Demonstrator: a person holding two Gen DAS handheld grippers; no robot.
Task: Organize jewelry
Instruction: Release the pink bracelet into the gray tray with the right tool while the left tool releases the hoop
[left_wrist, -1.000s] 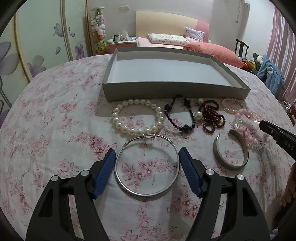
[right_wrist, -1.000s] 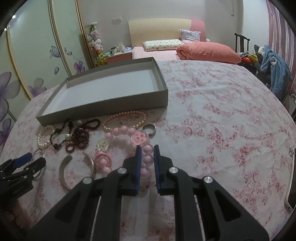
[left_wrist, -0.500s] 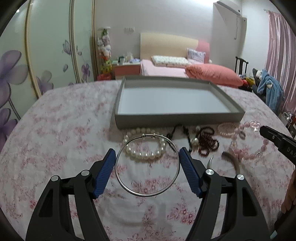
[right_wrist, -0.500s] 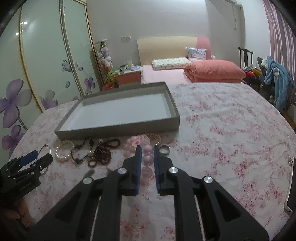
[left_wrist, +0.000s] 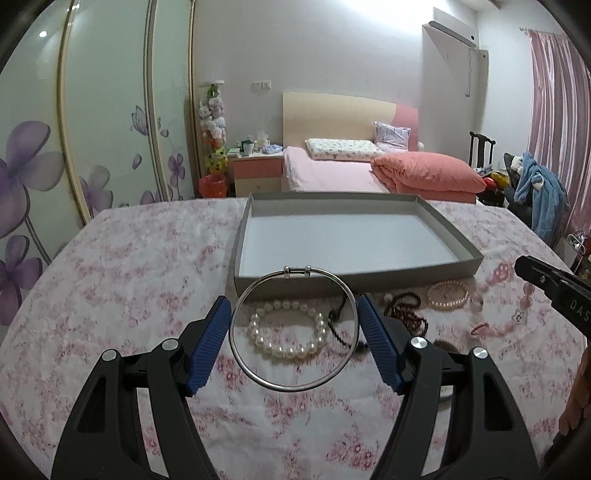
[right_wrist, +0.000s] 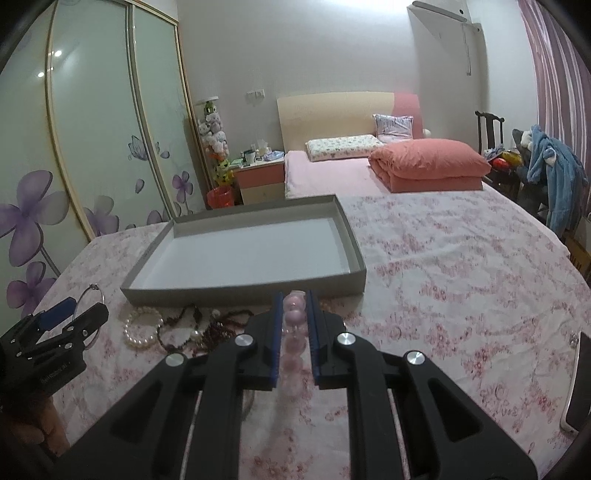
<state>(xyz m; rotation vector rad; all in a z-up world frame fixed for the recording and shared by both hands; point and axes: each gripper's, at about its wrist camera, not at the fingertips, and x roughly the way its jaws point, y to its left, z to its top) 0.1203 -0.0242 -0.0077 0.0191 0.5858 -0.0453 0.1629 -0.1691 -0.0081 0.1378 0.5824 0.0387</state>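
Note:
My left gripper (left_wrist: 294, 328) is shut on a large silver ring bangle (left_wrist: 255, 376), held by its sides and lifted above the bedspread, in front of the grey tray (left_wrist: 369, 282). My right gripper (right_wrist: 294, 325) is shut on a pink bead bracelet (right_wrist: 294, 321), lifted, its beads hanging between the blue pads just before the tray's near wall (right_wrist: 243, 293). On the bedspread lie a white pearl bracelet (left_wrist: 286, 350), dark bead strands (left_wrist: 404, 314) and a small pink pearl bracelet (left_wrist: 447, 300). The tray holds nothing.
The tray sits mid-table on a pink floral cloth (left_wrist: 129, 295). Behind it are a bed with an orange duvet (left_wrist: 424, 177), a nightstand (left_wrist: 258, 170) and sliding wardrobe doors (left_wrist: 92, 129). A phone-like object (right_wrist: 580, 384) lies at the right edge.
Both grippers have risen from the bedspread with their pieces: the silver bangle and the pink bead bracelet are now in the air, closer to the tray's front wall.

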